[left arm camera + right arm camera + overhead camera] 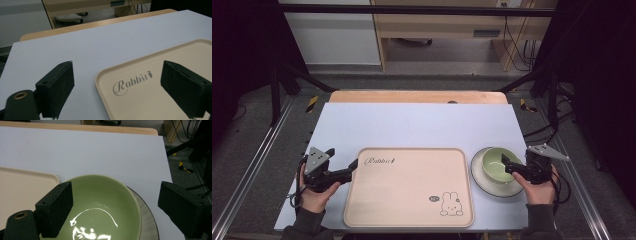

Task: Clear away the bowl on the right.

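Pale board (412,125) — wooden table (417,96), grey floor (257,150)

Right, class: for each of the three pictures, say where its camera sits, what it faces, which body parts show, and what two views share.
High view: above the person's side, looking down at the table; both hands and forearms show.
Left gripper view: on the left gripper, facing the tray; its jaws stand apart.
Right gripper view: on the right gripper, over the green bowl on its plate.
Both gripper views share the tray.

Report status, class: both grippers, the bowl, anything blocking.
Left gripper open at tray corner. Right gripper open, straddling green bowl rim. Bowl on plate. Nothing blocking.
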The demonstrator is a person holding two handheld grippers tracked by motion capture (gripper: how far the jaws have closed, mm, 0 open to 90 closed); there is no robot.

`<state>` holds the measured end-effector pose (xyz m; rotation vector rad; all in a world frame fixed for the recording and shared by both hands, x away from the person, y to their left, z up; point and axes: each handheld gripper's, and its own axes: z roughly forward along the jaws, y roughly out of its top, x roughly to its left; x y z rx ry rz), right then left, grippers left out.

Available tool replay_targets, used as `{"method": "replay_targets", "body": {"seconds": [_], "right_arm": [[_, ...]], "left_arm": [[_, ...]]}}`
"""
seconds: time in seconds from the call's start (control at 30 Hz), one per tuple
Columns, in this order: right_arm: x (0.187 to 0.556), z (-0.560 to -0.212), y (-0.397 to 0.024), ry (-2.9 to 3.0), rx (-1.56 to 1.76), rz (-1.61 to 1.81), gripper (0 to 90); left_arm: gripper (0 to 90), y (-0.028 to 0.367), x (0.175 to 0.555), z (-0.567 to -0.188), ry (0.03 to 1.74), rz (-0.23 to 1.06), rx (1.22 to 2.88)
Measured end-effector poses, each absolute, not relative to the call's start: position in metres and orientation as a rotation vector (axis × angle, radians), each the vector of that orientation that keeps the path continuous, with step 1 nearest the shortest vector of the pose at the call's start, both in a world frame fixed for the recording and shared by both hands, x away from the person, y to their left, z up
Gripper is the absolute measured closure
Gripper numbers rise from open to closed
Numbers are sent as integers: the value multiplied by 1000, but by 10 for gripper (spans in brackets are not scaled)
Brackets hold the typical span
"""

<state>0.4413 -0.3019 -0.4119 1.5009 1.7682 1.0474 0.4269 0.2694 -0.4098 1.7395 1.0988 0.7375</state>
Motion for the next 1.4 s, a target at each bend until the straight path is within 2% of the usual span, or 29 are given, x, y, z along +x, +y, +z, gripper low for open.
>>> {"method": "replay_targets", "body": {"seconds": [0.8,1.4], "right_arm": [[446,-420,-307,1783,1552,993,132],[448,-428,-311,1820,1620,929,228]], "left_arm": [[115,271,426,-409,1095,744,1740],[116,269,425,-410,1092,743,1747]]}}
